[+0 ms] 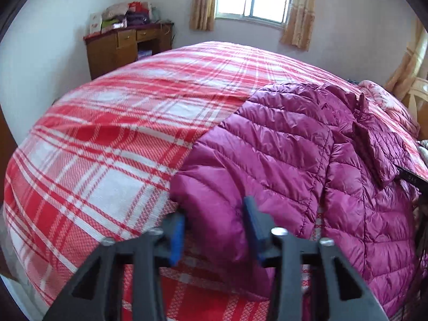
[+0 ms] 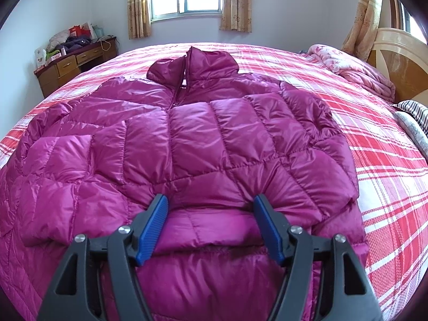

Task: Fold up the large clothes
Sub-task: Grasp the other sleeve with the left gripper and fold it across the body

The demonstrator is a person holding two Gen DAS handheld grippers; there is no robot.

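The bed (image 2: 388,187), covered in a red-and-white plaid sheet, extends ahead of and to both sides of both sets of jaws. The magenta quilted down jacket (image 2: 187,139) lies front-up on the bed, directly ahead of the right gripper's jaws, its collar at the far end from them. One sleeve is folded across the body just beyond those jaws. A rumpled pink quilt (image 2: 353,72) lies far ahead and to the right of them. A wooden desk (image 2: 67,67) stacked with items stands far ahead to the left.

The right gripper (image 2: 211,227) has its jaws spread, with the folded sleeve's cuff end lying between the blue pads; contact cannot be confirmed. The left gripper (image 1: 214,230) has its jaws spread around the cuff of the other sleeve (image 1: 254,160), which extends ahead and to the right.
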